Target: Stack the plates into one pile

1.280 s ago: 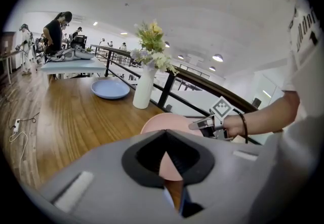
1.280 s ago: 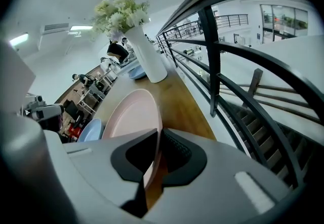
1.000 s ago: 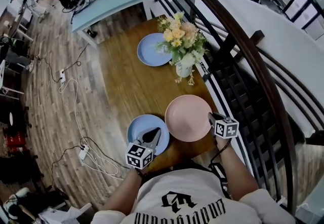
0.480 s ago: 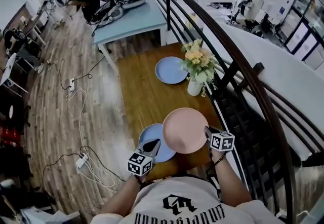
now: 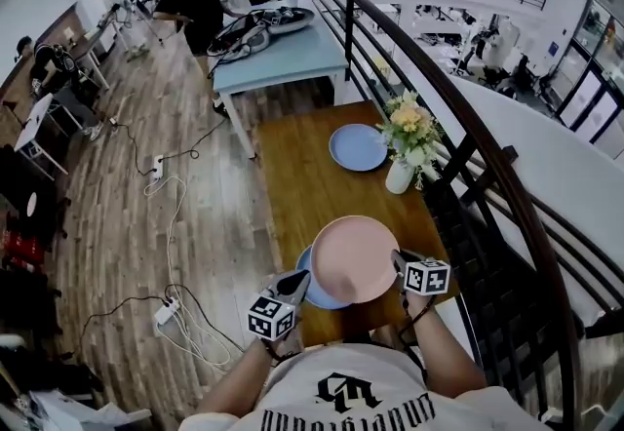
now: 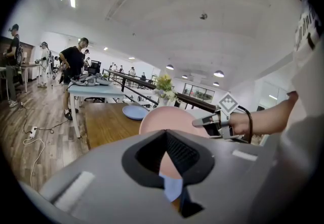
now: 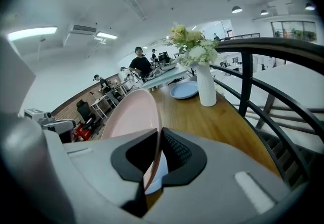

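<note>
Right gripper [image 5: 399, 260] first: its jaws are clamped on the rim of the round pink plate [image 5: 353, 258], and the thin edge runs straight between the pads. I've got that plate up off the brown wooden bench [image 5: 302, 195], tilted, hanging over the near end.

Left gripper [image 5: 294, 281] now: jaws drawn together, pinching nothing. The tips point at the near round blue plate [image 5: 312, 294] and sit right at its left rim in the head view. Whether they touch it I can't tell.

That blue plate lies flat at the bench's near edge, towards the near left corner. From the head view the pink plate covers most of it, and only a left crescent shows. In the left gripper view I look past the closed jaws at the pink plate's face, with the right gripper on its right rim.

Further out, a second round blue plate [image 5: 358, 147] sits flat towards the far end of the bench. It's just beside a white vase [image 5: 399, 176] of yellow and white flowers [image 5: 409, 122] that stands at the right edge. A dark metal railing [image 5: 468, 141] runs along the bench's right side. Beyond the far end there's a pale blue table [image 5: 283, 54] with a person in black [image 5: 195, 0] standing at it. White cables [image 5: 171, 224] trail over the wood-plank floor [image 5: 127, 224] to the left.
</note>
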Available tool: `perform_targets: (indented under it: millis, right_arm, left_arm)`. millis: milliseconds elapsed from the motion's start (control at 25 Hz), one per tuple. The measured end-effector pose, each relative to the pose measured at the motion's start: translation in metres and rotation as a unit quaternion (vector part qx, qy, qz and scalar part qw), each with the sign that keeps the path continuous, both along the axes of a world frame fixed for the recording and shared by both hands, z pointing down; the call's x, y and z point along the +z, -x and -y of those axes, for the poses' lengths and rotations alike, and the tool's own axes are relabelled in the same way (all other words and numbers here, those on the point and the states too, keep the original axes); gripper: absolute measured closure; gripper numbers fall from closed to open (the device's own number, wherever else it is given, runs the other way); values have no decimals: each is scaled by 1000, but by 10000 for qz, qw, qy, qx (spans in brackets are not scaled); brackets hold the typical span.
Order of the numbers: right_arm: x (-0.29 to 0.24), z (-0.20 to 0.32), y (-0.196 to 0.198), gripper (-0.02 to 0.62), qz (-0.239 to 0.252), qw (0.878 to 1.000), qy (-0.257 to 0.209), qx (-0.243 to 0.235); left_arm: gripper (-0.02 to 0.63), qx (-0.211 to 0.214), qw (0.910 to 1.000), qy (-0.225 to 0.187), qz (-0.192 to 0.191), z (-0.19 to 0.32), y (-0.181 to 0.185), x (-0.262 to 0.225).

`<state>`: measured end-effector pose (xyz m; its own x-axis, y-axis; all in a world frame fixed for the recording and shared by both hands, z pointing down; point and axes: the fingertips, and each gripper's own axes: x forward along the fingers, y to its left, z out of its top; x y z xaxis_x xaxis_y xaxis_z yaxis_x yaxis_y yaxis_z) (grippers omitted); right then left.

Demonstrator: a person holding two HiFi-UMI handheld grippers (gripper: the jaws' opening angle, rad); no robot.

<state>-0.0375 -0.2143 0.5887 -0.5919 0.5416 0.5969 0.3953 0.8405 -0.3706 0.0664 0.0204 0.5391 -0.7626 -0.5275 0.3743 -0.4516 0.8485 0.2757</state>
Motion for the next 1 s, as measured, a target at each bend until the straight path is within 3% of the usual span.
perform_targets:
  millis: [520,1000]
  right_arm:
    - [-10,-65,-38,577,81,10000,21,-42]
    - [17,-58,-44,575,-204,9998,-18,-10]
  left_arm:
    - [560,-76,9998,76,167,-71,-46,-13]
    - [560,-42,10000,72,-43,-67,-41,4]
